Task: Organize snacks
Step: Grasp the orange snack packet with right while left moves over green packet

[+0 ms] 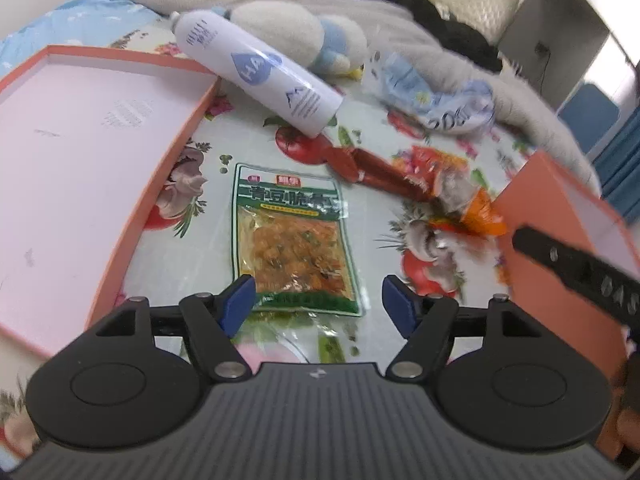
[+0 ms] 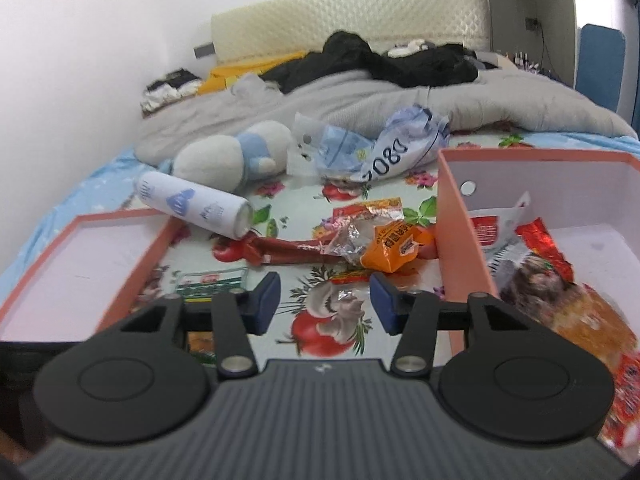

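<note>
A green-edged snack packet (image 1: 290,240) lies flat on the flowered cloth, just ahead of my open, empty left gripper (image 1: 318,304); its top edge also shows in the right wrist view (image 2: 212,280). A red sausage stick (image 1: 380,170) and an orange snack wrapper (image 1: 478,210) lie to its right; they also show in the right wrist view as sausage (image 2: 288,250) and wrapper (image 2: 394,250). My right gripper (image 2: 324,304) is open and empty above the cloth. The orange box (image 2: 460,236) on the right holds several snack packets (image 2: 532,276).
An empty orange box lid (image 1: 72,152) lies on the left. A white spray can (image 1: 260,76), a plush toy (image 1: 308,36) and crumpled plastic bags (image 1: 436,92) lie behind the snacks. A grey blanket and dark clothes cover the bed beyond.
</note>
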A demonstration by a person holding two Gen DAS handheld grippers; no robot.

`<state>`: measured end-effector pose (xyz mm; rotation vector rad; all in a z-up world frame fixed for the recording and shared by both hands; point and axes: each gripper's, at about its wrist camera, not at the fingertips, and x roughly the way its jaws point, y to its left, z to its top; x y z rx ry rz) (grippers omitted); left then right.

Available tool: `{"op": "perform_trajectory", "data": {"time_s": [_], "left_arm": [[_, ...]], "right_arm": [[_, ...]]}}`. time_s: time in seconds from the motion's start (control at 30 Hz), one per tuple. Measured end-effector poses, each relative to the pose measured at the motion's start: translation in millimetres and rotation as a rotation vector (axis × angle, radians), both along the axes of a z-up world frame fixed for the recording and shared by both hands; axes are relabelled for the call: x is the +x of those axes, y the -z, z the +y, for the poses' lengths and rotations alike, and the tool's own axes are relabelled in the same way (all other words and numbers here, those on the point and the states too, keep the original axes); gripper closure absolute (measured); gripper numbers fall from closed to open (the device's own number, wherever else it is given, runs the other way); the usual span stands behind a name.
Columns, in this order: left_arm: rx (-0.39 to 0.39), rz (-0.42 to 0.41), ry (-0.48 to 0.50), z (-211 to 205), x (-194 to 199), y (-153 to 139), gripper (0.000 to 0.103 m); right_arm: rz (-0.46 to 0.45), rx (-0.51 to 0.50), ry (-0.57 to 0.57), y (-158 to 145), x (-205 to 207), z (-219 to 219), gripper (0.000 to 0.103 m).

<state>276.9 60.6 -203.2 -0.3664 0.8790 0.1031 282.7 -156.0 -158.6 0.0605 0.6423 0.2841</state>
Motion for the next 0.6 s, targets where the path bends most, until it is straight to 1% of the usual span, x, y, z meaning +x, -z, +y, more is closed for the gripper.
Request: {"op": "perform_trajectory", "data": {"time_s": [0.07, 0.1, 0.17, 0.23, 0.27, 0.33, 0.37, 0.4, 0.5, 0.6], "left_arm": [[0.032, 0.024, 0.002, 1, 11, 8, 0.028], [0.042, 0.022, 0.001, 2, 14, 11, 0.028], [0.067, -0.006, -0.007, 4, 17, 15, 0.029], [0.037, 0.015, 0.006, 8, 23, 23, 0.029], [0.036, 0.027, 0.014, 8, 25, 26, 0.03], [0.063, 0.044, 0.019, 7, 29, 30, 0.03], [0.069, 0.046, 0.026, 6, 31, 31, 0.03], [0.07, 0.047, 0.036, 5, 32, 32, 0.03], [0.099, 0.057, 0.041, 0, 36, 34, 0.03], [0.123, 0.06, 0.041, -3, 36, 35, 0.029]], "right_arm": [[0.0, -0.03, 0.002, 8, 14, 7, 0.051], [-0.002, -0.065, -0.005, 13, 22, 13, 0.05], [0.006, -0.123, -0.025, 21, 36, 22, 0.05], [-0.003, -0.183, -0.025, 27, 49, 28, 0.05], [-0.007, -0.21, -0.018, 29, 55, 30, 0.049], [-0.002, -0.236, -0.008, 33, 68, 32, 0.041], [0.001, -0.253, -0.001, 35, 73, 33, 0.031], [0.001, -0.283, 0.007, 38, 78, 35, 0.027], [0.016, -0.328, 0.017, 47, 92, 39, 0.027], [0.035, -0.404, 0.016, 59, 102, 45, 0.027]]}}
